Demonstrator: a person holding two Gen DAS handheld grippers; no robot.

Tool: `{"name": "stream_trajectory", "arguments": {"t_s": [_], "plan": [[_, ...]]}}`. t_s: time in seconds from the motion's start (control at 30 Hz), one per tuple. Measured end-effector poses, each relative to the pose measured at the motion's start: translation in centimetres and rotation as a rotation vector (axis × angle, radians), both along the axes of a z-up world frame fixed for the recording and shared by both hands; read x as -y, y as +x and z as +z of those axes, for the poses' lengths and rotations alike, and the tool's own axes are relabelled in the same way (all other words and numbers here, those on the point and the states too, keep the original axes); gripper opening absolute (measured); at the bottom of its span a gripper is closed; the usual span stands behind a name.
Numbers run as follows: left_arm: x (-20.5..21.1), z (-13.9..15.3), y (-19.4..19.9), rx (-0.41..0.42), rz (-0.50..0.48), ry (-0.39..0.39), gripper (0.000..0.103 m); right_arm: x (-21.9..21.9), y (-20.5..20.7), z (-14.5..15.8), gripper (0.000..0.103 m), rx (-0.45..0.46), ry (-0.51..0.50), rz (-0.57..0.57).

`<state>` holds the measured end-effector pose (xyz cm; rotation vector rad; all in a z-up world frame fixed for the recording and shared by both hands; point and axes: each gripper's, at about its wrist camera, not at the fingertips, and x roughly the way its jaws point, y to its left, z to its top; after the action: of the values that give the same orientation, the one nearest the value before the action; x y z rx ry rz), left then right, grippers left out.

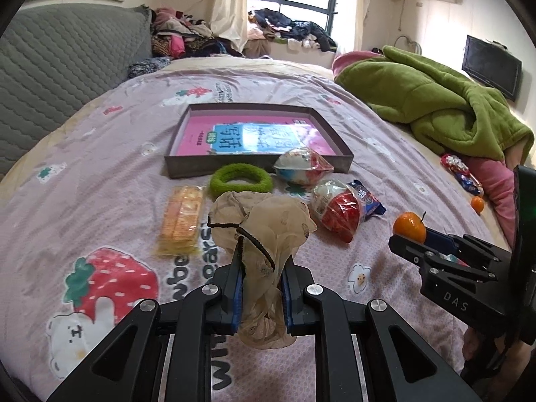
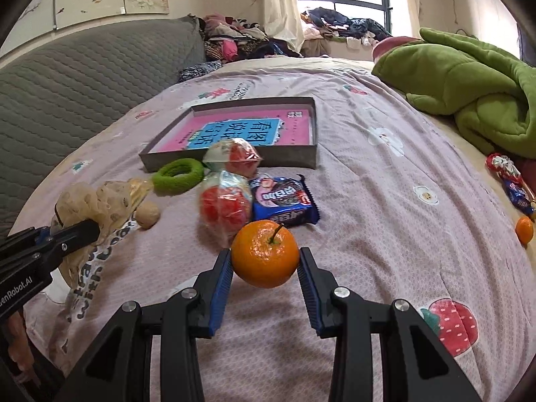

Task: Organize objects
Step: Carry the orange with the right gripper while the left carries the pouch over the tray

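left wrist: left tool (image 1: 260, 264) pinching beige mesh pouch (image 1: 259, 224) above bedspread (image 1: 100, 174), gray tray (image 1: 258, 164) beyond | right wrist: right tool (image 2: 265, 264) pinching orange (image 2: 264, 254) above bedspread, near blue snack packet (image 2: 284, 201)

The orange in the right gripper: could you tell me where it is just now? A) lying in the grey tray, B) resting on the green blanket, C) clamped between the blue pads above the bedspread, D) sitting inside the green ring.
C: the orange sits between the right gripper's blue pads, clear of the bedspread and short of the tray.
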<state>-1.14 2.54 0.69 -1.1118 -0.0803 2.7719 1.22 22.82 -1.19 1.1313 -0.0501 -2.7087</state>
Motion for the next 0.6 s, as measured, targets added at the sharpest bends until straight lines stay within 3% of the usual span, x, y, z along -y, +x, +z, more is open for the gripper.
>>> {"name": "stream_trajectory", "arguments": {"t_s": [0.6], "plan": [[2.2,3.1,1.4,-0.072,0.008,-0.008,0.018,1.6,1.5,2.9,0.04,-0.054,-0.012,0.016]]}}
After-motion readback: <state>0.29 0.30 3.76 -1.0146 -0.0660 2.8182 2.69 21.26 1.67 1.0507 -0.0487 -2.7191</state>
